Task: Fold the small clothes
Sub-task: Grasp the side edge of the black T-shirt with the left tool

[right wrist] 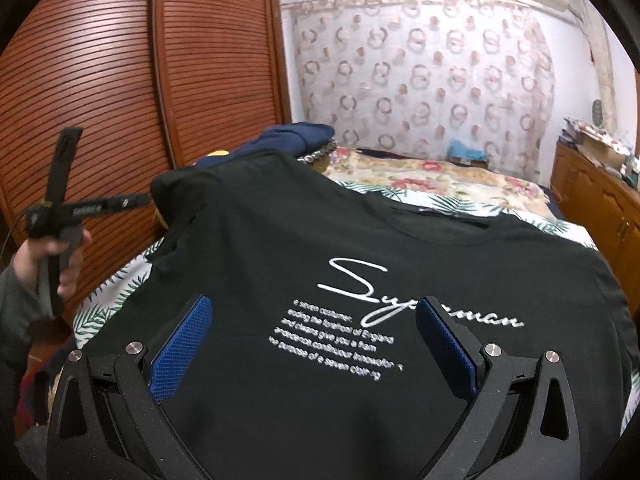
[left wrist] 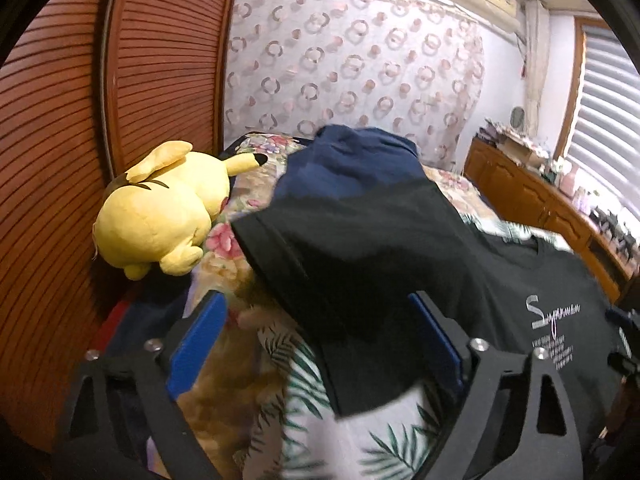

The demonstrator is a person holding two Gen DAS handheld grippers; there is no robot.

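Left gripper (left wrist: 320,336): jaws stand wide apart, pressing on nothing. The left sleeve edge of the black T-shirt (left wrist: 360,248) lies between the two blue pads (left wrist: 200,340), loose, not pinched.

Right gripper (right wrist: 316,340): jaws apart too, hovering over the printed chest with nothing between them.

Garment: the black T-shirt (right wrist: 360,240) lies face up on the bed (right wrist: 440,176), white lettering (right wrist: 360,320) readable, collar (right wrist: 436,220) toward the far end. Its left sleeve looks doubled inward in a rumpled fold; the right shoulder seems flat.

Bedding: a palm-leaf sheet (left wrist: 360,432) shows under the hem, with a floral cover (right wrist: 400,176) farther back.

Person's hand (right wrist: 52,256): at the left of the right wrist view, grasping the other tool's handle beside the sleeve.

Step in hand, as I judge: setting up the first lengthwise fold on the sleeve side.

Doing it well: close only on the sleeve edge and one layer of shoulder, not the sheet beneath. Lift just enough to clear the cloth, carry the edge toward the lettering, and lay it parallel to the side seam. The right tool could pin the chest so the shirt does not slide.

Risk: the rumpled sleeve may trap a crease; smooth it first.

Beyond: a yellow plush toy (left wrist: 160,216) lies near the louvred wardrobe doors (left wrist: 120,80), apart from the shirt. A navy garment (left wrist: 352,156) lies heaped past the collar; a patterned curtain (right wrist: 420,72) hangs farthest.
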